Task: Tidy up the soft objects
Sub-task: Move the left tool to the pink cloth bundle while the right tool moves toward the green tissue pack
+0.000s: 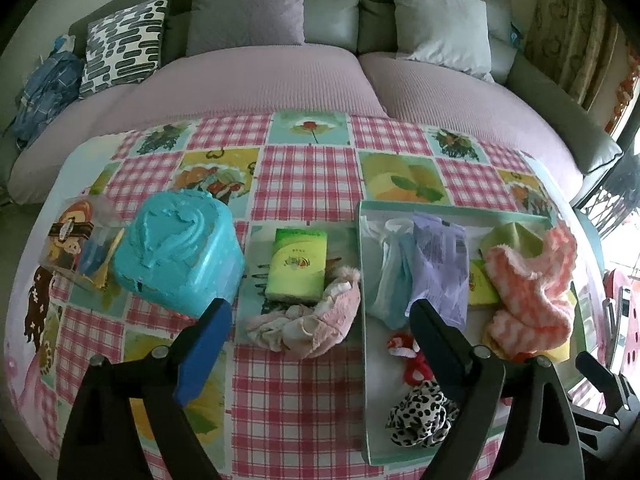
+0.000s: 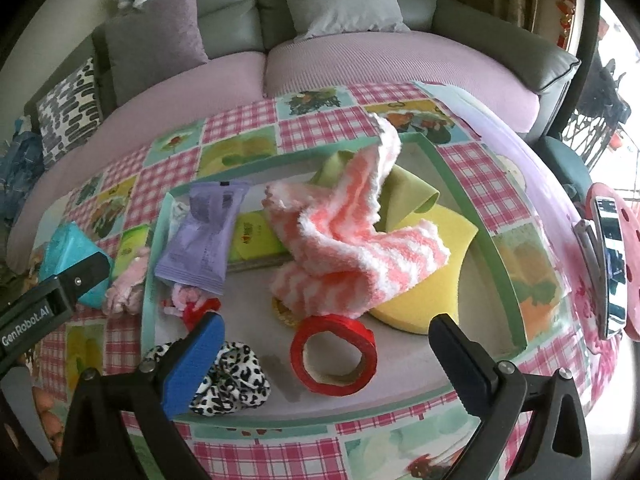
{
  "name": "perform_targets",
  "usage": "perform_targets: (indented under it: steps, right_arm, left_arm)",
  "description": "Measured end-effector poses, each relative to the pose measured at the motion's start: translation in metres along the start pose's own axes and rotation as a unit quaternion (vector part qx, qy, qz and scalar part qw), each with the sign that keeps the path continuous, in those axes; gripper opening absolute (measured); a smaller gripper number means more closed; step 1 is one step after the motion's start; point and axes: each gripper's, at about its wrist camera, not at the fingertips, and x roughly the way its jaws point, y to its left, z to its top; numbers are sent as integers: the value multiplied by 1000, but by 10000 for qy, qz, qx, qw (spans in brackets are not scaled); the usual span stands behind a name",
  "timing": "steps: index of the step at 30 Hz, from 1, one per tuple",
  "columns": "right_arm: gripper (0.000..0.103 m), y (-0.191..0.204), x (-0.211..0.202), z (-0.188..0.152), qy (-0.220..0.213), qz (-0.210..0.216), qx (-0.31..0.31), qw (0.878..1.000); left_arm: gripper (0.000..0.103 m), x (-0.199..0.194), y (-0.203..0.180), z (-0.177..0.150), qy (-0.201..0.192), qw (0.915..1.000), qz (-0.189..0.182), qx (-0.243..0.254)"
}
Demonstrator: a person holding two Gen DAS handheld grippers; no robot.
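Observation:
A green-rimmed tray (image 1: 365, 280) (image 2: 472, 184) on the table holds a pink-and-white fuzzy sock (image 1: 528, 284) (image 2: 340, 240), a leopard scrunchie (image 1: 420, 416) (image 2: 236, 380), a purple packet (image 1: 440, 264) (image 2: 204, 236), a yellow sponge (image 2: 436, 240) and a red tape roll (image 2: 334, 352). A pale pink scrunchie (image 1: 308, 320) lies on the cloth left of the tray, beside a green tissue pack (image 1: 298, 264). My left gripper (image 1: 320, 320) is open above that scrunchie. My right gripper (image 2: 326, 344) is open over the tape roll.
A turquoise lidded box (image 1: 180, 252) and a clear box (image 1: 80, 240) stand at the table's left. A phone on a pink stand (image 2: 608, 264) is at the right edge. A sofa with cushions (image 1: 280, 8) lies behind the table.

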Motion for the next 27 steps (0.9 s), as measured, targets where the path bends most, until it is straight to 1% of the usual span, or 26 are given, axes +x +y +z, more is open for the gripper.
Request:
perform_targets:
  steps: [3, 6, 9, 12, 21, 24, 27]
  right_arm:
    - [103, 6, -3, 1, -66, 138, -43, 9999]
    - [103, 14, -5, 3, -122, 417, -67, 9990]
    - [103, 21, -5, 5, -155, 584, -53, 9982]
    - [103, 27, -4, 6, -200, 613, -67, 9979]
    - [103, 33, -4, 17, -314, 828, -3, 9961]
    - [103, 36, -3, 23, -284, 786, 4, 9965]
    - [103, 41, -6, 28, -349, 768, -48, 9964]
  left_arm:
    - [91, -5, 7, 6, -62, 10000, -14, -73]
    - [91, -9, 16, 12, -100, 9998, -44, -172]
    - [91, -11, 24, 16, -64, 9995, -137, -270]
    - [91, -12, 33, 18, -55, 9988, -212, -448]
    - [91, -8, 22, 15, 89, 9989, -423, -186]
    - [91, -2, 23, 15, 202, 9980, -557, -223]
    - [91, -3, 29, 16, 165, 9973, -635, -326]
